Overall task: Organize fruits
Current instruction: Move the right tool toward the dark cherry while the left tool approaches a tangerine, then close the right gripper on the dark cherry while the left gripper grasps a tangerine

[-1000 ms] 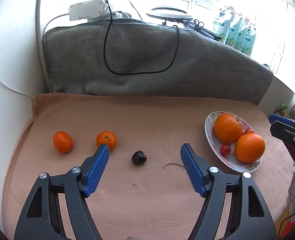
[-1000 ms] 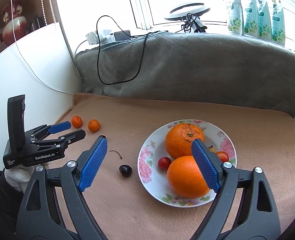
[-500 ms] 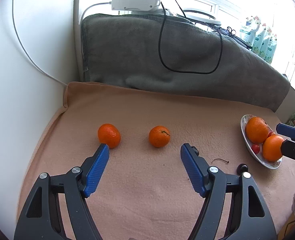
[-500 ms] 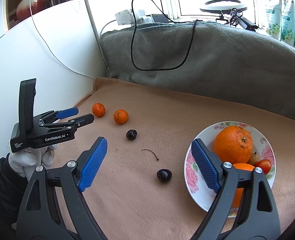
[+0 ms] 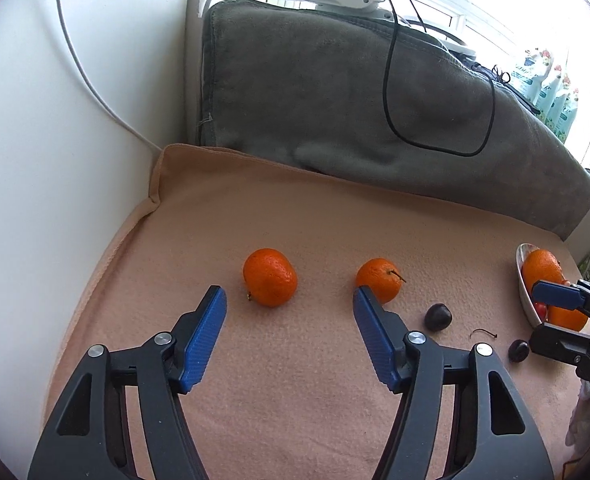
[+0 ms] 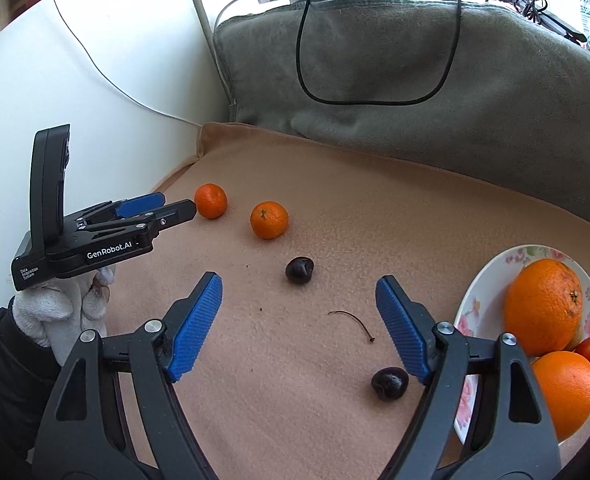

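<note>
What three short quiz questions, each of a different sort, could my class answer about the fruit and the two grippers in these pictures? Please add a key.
1. True or false: the left gripper is shut on a mandarin.
2. How many dark cherries lie loose on the peach cloth?
A. one
B. two
C. four
3. Fill in: the two big oranges sit on the flowered ____.

Key
1. False. It is open; the left mandarin lies just ahead of its fingers, untouched.
2. B. One cherry lies near the right mandarin, the other cherry near the plate, by the open right gripper.
3. plate. The upper orange and the lower orange both rest on it.
</note>
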`<act>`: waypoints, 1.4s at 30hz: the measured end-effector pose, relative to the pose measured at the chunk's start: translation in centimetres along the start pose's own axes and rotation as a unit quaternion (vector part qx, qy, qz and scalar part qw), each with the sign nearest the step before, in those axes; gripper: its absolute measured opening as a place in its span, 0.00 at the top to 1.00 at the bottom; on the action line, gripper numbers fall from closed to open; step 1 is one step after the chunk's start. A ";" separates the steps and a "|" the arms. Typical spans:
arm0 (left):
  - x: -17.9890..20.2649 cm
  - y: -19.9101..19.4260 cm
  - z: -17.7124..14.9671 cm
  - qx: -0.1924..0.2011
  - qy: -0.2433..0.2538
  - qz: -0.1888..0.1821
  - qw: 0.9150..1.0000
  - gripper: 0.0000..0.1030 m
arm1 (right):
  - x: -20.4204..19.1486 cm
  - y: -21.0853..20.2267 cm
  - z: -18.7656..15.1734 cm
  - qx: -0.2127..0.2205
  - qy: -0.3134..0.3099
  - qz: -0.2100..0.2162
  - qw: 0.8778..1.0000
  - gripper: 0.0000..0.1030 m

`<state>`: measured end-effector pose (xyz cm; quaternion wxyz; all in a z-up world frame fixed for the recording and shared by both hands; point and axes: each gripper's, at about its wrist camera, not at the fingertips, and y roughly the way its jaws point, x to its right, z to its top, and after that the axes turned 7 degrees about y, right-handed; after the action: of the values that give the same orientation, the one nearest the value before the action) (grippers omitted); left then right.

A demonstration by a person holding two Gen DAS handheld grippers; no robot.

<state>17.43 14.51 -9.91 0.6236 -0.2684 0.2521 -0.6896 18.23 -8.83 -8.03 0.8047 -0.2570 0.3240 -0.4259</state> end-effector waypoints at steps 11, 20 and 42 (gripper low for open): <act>-1.7 3.2 0.2 -0.022 -0.025 -0.016 0.999 0.53 | -0.2 4.6 0.2 -0.046 0.004 -0.008 0.999 0.49; -1.8 4.5 0.4 -0.034 -0.032 -0.018 0.999 0.59 | -0.5 6.8 0.4 -0.065 -0.005 -0.014 0.998 0.56; -1.2 5.6 0.6 -0.030 -0.034 -0.023 0.999 0.68 | -0.2 8.2 -0.8 -0.075 -0.010 -0.027 0.997 0.77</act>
<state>21.99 15.22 -13.32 0.6077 -0.3158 0.2454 -0.6862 21.83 -4.65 -14.18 0.7749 -0.3292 0.3396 -0.4194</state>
